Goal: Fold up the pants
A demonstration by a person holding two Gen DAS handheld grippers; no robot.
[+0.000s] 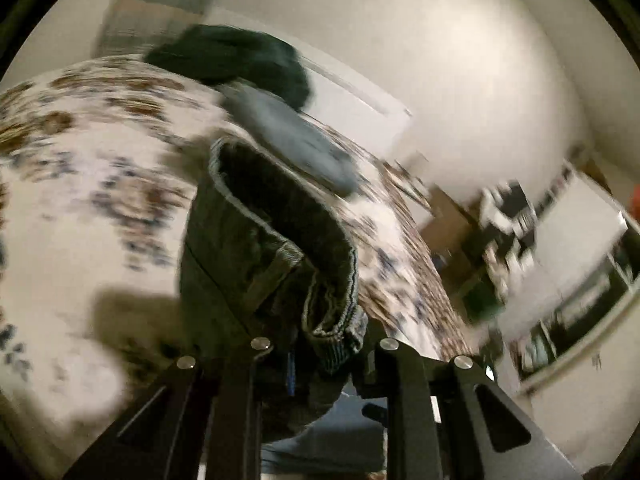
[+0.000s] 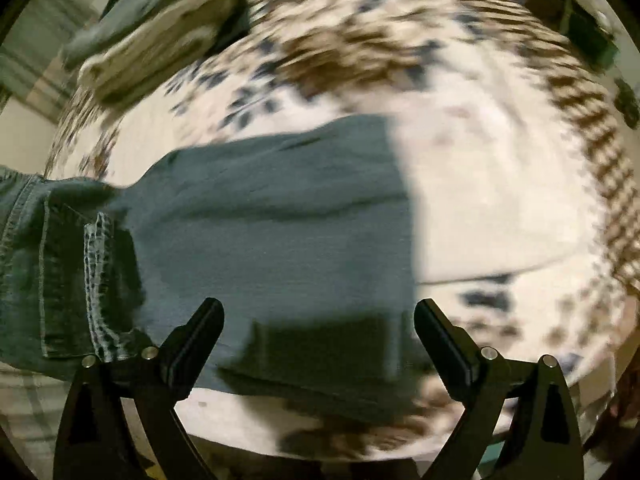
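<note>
The pants are grey-blue jeans. In the left wrist view my left gripper (image 1: 324,348) is shut on the jeans' waistband (image 1: 280,248) and holds it lifted above the bed, the open waist facing the camera. In the right wrist view the jeans' legs (image 2: 272,232) lie flat across the bedspread, with a back pocket (image 2: 80,280) at the left. My right gripper (image 2: 318,312) is open and empty, hovering just above the legs.
A floral white, brown and blue bedspread (image 2: 460,184) covers the bed. A pile of other folded clothes (image 1: 256,80) lies at its far side; it also shows in the right wrist view (image 2: 160,36). A white wall (image 1: 440,60) and cluttered shelves (image 1: 560,264) are beyond the bed.
</note>
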